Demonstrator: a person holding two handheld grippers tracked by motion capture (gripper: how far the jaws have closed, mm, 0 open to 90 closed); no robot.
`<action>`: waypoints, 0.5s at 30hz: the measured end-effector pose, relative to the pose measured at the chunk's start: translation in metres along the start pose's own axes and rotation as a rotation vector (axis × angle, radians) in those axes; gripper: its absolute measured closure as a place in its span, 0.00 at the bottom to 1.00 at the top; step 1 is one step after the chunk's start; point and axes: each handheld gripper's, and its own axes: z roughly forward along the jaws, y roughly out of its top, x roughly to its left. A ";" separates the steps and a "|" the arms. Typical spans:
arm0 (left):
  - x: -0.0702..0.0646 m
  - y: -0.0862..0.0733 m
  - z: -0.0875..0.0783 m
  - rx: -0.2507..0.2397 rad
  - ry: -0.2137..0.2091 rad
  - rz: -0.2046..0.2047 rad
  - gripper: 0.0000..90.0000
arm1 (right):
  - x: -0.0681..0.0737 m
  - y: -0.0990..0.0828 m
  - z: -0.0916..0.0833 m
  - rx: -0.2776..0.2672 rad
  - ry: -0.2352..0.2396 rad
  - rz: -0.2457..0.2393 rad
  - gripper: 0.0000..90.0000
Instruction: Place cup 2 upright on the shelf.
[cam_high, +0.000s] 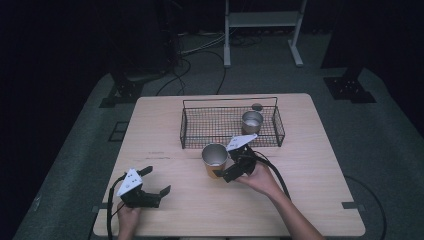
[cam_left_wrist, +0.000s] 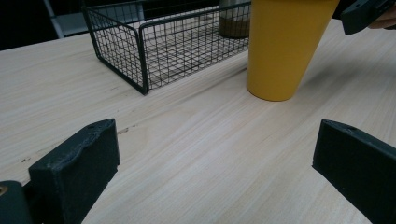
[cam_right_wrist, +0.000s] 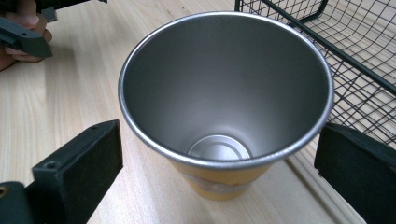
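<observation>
- The cup (cam_high: 215, 159), yellow outside and bare metal inside, stands upright on the bench (cam_high: 310, 200) just near of the wire basket (cam_high: 190, 127), close to the bench's middle; in the right gripper view the cup (cam_right_wrist: 224, 107) sits between the two jaws and the basket (cam_right_wrist: 355, 51) lies just to its right.
- Open room: the near half of the bench is bare wood, widest at the near right; the left strip beside the basket is bare too; the basket's near wall stands just behind the cup, leaving little room on the far side.
- A second, metal cup (cam_high: 252, 121) stands inside the basket at its right end; a small dark disc (cam_high: 257, 106) lies on the bench just past the basket's far rim.
- The right tongs (cam_high: 226, 167) are spread wide, one jaw either side of the cup's rim, neither touching it; the hand comes in from the near right, forearm slanting leftward.
- The left tongs (cam_high: 156, 181) are also spread wide and grip nothing; they sit low at the near left corner, jaws pointing right and far toward the cup (cam_left_wrist: 285, 46), well apart from it.
- No writing can be read; a pale band low on the cup's wall is too blurred to tell.
</observation>
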 end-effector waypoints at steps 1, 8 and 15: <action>0.000 0.000 0.000 0.000 0.000 0.000 0.00 | 0.000 0.000 0.001 0.004 0.001 0.000 0.01; 0.000 0.000 0.000 0.000 0.000 0.000 0.00 | -0.003 0.003 0.009 0.014 0.003 0.006 0.01; 0.000 0.000 0.000 -0.001 0.000 -0.001 0.00 | -0.003 0.009 0.016 0.048 0.005 -0.018 0.04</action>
